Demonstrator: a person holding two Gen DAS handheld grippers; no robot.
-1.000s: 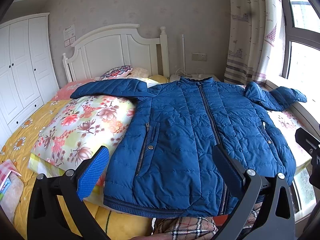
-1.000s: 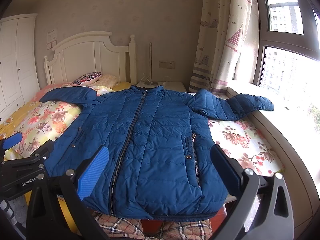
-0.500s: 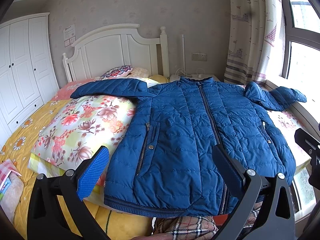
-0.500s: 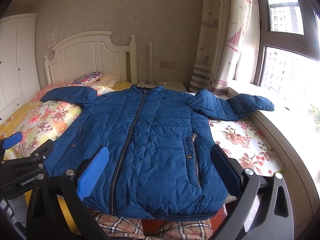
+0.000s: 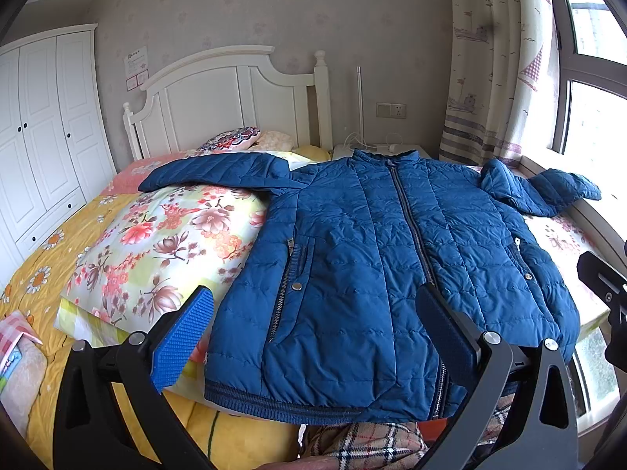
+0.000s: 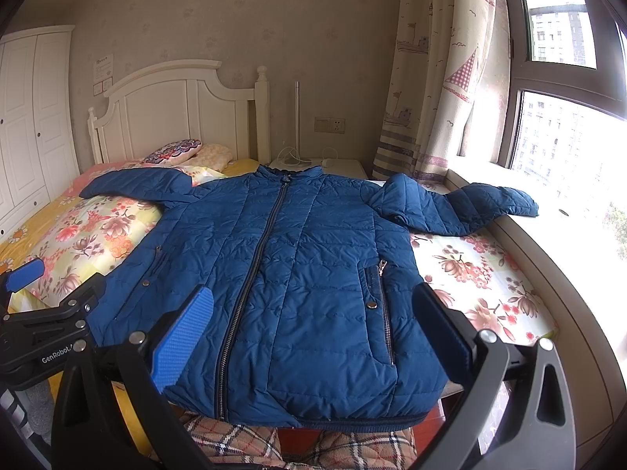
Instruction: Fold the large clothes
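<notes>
blue jacket [image 5: 392, 270] lies flat, zipped, across the bed [image 5: 78, 235] w/ both grippers' fingers spread & empty above its hem, so slick puffy fabric may slip from a shallow pinch.

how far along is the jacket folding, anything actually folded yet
Done: the blue jacket lies spread front up on the bed, zipped, one sleeve out over the floral pillow.

In hand: nothing. The left gripper and right gripper are both open near the hem, gripping no fabric.

Left: all the folding. The other sleeve lies bent toward the windowsill.
</notes>
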